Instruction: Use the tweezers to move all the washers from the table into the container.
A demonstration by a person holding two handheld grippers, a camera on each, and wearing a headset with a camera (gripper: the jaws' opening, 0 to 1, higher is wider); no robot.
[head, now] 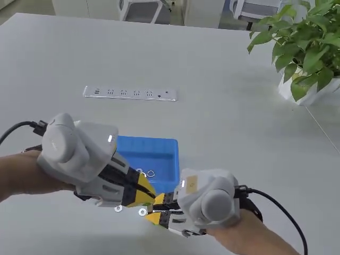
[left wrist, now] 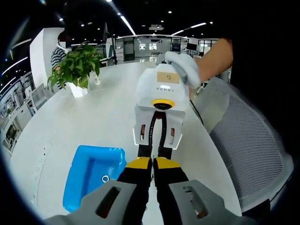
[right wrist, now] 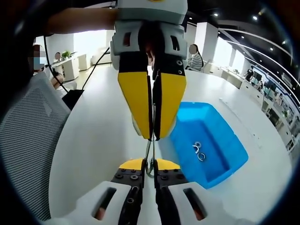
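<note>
Right claw (right wrist: 149,168) and left claw (right wrist: 153,135) pinch tweezers (right wrist: 149,152) beside container rim (right wrist: 225,171).

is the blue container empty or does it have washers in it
Not empty: a few washers lie inside the blue container.

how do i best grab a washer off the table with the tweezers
Take the washer by its rim: one tip of the tweezers through the hole, the other outside, coming straight down. It lies flat on the table, so a sideways pinch would likely just slide it.
</note>
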